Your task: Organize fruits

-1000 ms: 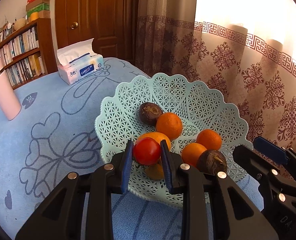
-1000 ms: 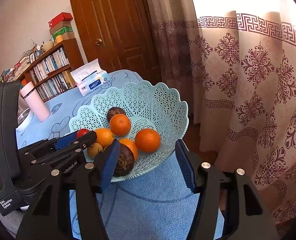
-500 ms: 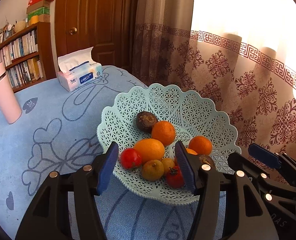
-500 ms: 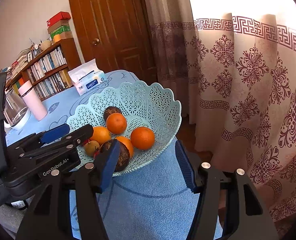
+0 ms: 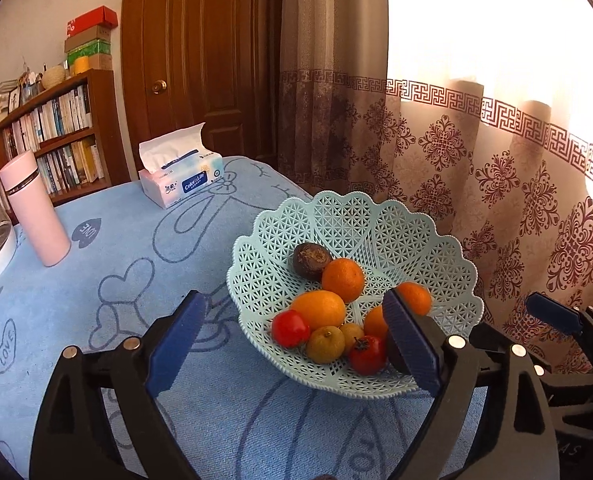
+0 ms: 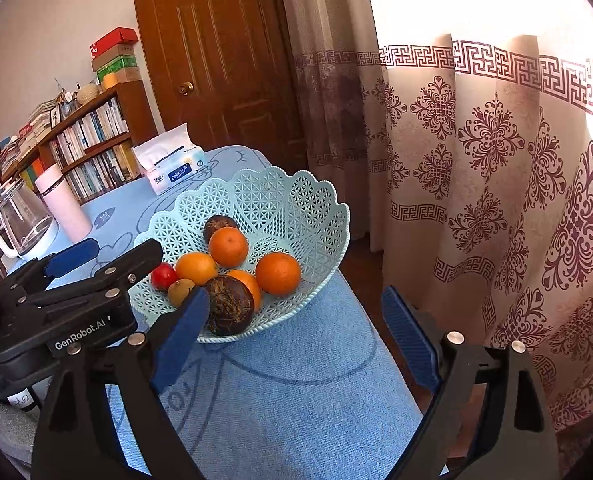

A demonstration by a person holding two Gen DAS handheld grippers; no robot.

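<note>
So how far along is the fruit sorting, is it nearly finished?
It looks close to finished. Every fruit in view lies in the mint basket: oranges, two red tomatoes, small yellowish fruits and dark passion fruits. Nothing is in hand: the left gripper and right gripper are both open and empty. No loose fruit shows on the blue tablecloth.

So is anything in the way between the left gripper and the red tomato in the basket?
Only the basket's raised near rim. The left gripper is open and holds nothing, and the red tomato sits just inside that rim, uncovered from above.
</note>
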